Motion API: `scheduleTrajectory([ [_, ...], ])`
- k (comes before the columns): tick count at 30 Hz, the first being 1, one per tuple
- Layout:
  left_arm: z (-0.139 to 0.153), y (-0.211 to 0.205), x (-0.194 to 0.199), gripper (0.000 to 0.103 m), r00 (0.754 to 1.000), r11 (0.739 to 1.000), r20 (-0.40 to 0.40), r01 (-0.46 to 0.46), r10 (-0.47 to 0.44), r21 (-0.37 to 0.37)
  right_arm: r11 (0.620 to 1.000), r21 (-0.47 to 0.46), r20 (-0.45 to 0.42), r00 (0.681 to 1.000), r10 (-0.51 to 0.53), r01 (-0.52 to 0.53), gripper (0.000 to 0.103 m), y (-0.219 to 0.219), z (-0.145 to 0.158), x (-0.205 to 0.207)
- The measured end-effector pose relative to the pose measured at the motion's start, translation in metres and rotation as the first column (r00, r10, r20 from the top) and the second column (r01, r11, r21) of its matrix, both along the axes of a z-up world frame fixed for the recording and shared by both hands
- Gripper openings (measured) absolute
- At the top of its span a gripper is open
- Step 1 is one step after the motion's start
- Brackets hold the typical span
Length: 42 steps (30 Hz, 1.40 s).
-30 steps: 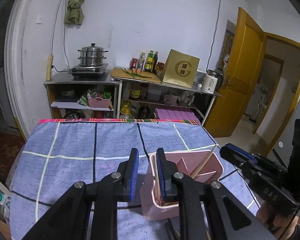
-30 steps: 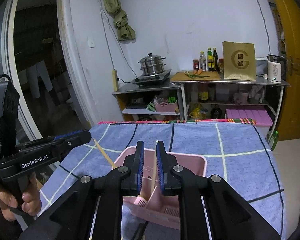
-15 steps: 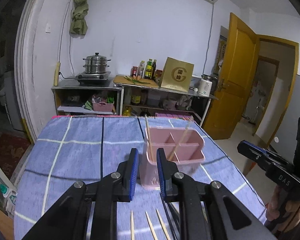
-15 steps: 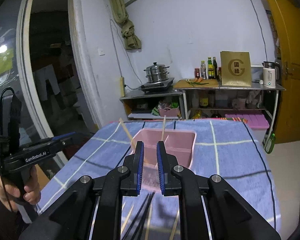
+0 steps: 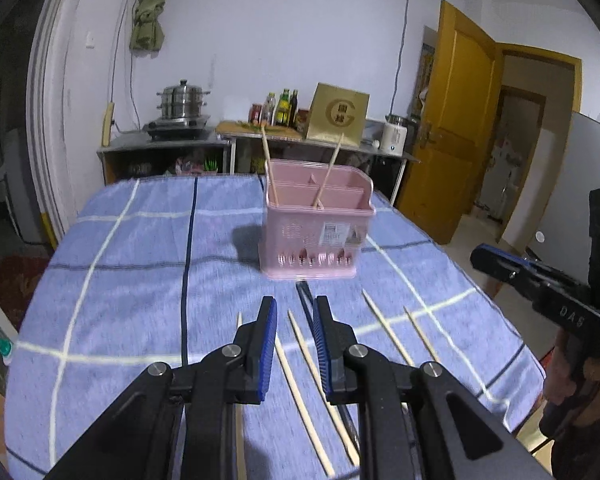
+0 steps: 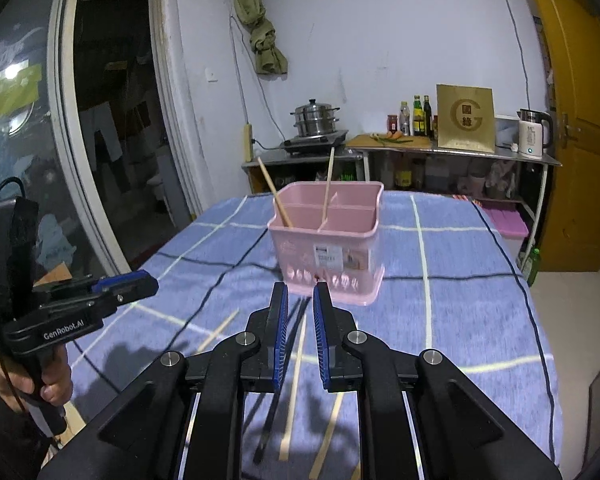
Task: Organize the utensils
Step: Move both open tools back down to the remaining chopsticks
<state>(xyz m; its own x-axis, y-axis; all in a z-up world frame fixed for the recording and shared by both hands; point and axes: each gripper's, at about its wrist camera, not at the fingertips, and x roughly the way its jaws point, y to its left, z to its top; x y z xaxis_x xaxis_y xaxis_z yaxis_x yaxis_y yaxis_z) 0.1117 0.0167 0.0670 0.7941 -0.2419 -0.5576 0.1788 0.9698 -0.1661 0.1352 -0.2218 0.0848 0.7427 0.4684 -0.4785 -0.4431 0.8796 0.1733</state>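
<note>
A pink utensil caddy point(image 5: 316, 236) point(image 6: 328, 252) stands on the blue checked tablecloth point(image 5: 140, 260). Two wooden chopsticks point(image 5: 269, 168) point(image 6: 329, 180) lean in its compartments. Several loose wooden chopsticks point(image 5: 300, 340) point(image 6: 296, 372) and dark ones point(image 5: 303, 300) point(image 6: 296, 320) lie on the cloth in front of it. My left gripper point(image 5: 295, 304) hovers over these loose sticks, jaws narrowly open and nothing between them. Short of the caddy, my right gripper point(image 6: 300, 288) is likewise narrowly open and empty. Each hand-held gripper also shows at the edge of the other's view.
Behind the table a metal shelf point(image 5: 172, 148) carries a steamer pot point(image 5: 182, 102), bottles, a gold box point(image 5: 338, 116) and a kettle point(image 6: 534, 138). A yellow door point(image 5: 452, 120) stands open at the right. A person's hand point(image 6: 40, 384) holds the left gripper's handle.
Both grippers have drawn back from the caddy and sunk a little. The caddy now looks farther off, and the loose chopsticks on the cloth have come into view.
</note>
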Motion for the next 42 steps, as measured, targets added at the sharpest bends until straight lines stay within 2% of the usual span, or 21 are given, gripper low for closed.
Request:
scheduleTrajectory([
  [7, -0.016, 0.001, -0.008, 0.018, 0.999, 1.0, -0.036, -0.002, 0.002, -0.004, 1.0, -0.007, -0.027, 1.0, 0.004, -0.004, 0.013, -0.005, -0.013, -0.005],
  [15, -0.031, -0.003, 0.006, 0.018, 0.996, 1.0, -0.084, -0.005, 0.006, 0.004, 1.0, -0.017, -0.053, 0.999, 0.012, -0.013, 0.013, -0.004, -0.024, 0.0],
  [20, -0.041, -0.004, 0.02, 0.018, 0.992, 1.0, -0.122, -0.01, 0.012, 0.018, 0.999, -0.044, -0.094, 0.996, 0.007, -0.011, 0.013, -0.002, -0.035, 0.012],
  [24, -0.051, -0.004, 0.035, 0.025, 0.987, 0.999, -0.159, -0.017, 0.022, 0.031, 0.998, -0.062, -0.125, 0.992, 0.005, -0.013, 0.013, 0.0, -0.045, 0.021],
  [31, -0.07, -0.002, 0.066, 0.025, 0.973, 0.998, -0.228, -0.035, 0.044, 0.045, 0.992, -0.121, -0.204, 0.979, -0.003, -0.023, 0.014, 0.007, -0.064, 0.047],
  [36, -0.08, -0.001, 0.084, 0.025, 0.961, 0.998, -0.271, -0.037, 0.047, 0.045, 0.986, -0.166, -0.252, 0.968, -0.01, -0.033, 0.02, 0.013, -0.077, 0.066],
  [42, -0.094, -0.003, 0.104, 0.025, 0.947, 0.998, -0.318, -0.037, 0.05, 0.047, 0.978, -0.206, -0.3, 0.953, -0.034, -0.03, 0.02, 0.018, -0.092, 0.089],
])
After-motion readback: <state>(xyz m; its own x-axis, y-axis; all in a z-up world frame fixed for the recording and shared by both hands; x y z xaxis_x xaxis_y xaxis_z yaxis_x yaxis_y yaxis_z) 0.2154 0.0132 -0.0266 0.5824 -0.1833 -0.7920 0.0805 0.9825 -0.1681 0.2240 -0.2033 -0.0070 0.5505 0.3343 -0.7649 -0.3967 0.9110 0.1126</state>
